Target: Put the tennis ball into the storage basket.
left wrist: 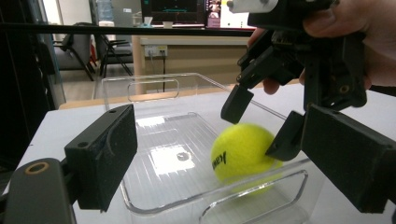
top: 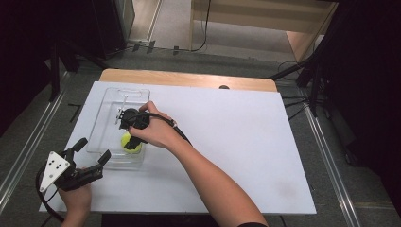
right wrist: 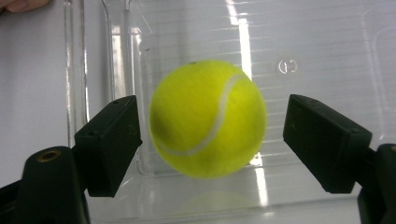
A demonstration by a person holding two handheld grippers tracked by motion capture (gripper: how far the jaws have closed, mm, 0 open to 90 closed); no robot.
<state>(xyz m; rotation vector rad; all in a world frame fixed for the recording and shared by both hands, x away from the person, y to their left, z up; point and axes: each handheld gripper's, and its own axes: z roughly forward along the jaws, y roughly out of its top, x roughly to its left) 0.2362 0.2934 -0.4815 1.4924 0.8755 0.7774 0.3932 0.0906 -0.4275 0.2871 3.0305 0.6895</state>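
Observation:
A yellow-green tennis ball [top: 127,141] [left wrist: 238,151] [right wrist: 208,119] is in the near end of a clear plastic tray [top: 108,109] [left wrist: 159,140] [right wrist: 303,37] at the table's left. My right gripper [top: 132,142] [left wrist: 258,127] [right wrist: 215,126] points down over it. It is open, and a gap shows between each pad and the ball. The ball's outline is slightly blurred. My left gripper [top: 93,150] [left wrist: 222,135] stands open at the tray's near end, level with the table, and holds nothing.
The tray lies on a white board [top: 227,142] over a wooden tabletop [top: 189,78]. Its handle cut-outs are at the far end [top: 128,92] and the near end [left wrist: 252,196]. Dark stands and cables [top: 302,90] line the table's right side.

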